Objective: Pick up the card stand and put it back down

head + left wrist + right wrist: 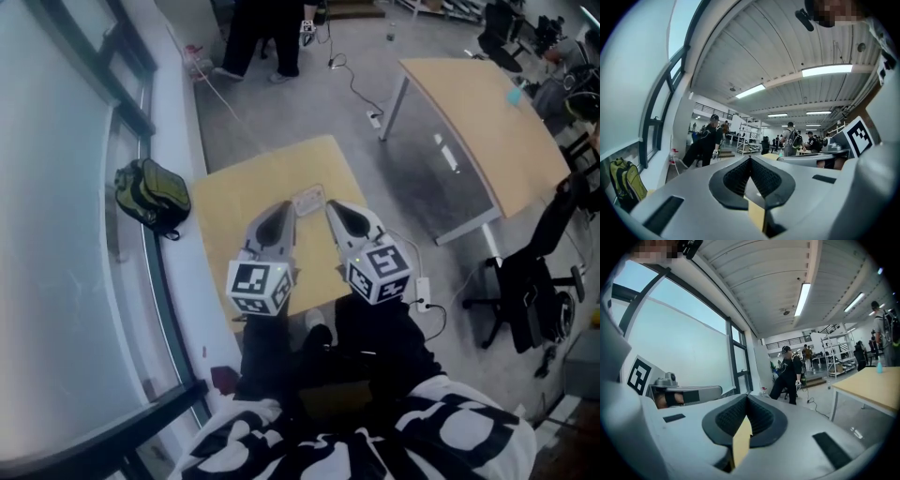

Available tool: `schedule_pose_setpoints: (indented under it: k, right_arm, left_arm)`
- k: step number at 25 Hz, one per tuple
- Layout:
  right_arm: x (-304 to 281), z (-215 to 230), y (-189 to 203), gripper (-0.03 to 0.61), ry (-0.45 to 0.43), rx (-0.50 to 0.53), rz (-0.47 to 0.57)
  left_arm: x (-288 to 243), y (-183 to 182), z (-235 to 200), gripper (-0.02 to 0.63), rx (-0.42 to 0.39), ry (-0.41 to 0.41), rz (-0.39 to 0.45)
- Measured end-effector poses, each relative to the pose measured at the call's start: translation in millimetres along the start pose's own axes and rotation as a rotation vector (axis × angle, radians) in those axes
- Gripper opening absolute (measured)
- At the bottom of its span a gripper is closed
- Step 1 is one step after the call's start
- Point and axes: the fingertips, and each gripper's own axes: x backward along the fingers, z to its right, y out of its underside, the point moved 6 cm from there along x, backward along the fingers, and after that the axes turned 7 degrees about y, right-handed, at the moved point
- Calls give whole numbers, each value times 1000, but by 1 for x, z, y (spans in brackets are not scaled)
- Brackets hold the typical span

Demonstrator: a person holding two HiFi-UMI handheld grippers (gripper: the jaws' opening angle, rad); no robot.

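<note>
Though small and indistinct, card stand (308,200) on table (225,211).

Card stand (308,200) on wooden table (225,211)

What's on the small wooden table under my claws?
A pale card stand sits near the far edge of the table, between the left claw and right claw. Both cover the middle; anything beneath is hidden.
</note>
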Motion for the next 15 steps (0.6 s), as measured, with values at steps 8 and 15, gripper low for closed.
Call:
schedule_pose_setpoints:
  k: [8,15]
  right_arm:
    - [-29,11,49,18,-57,-48,-90]
    - [-49,26,103,18,-88,-107,-193]
  left_arm:
    - [-10,66,-19,9,-2,-9,-121]
    - [-13,125,-42,25,0,-57,-229]
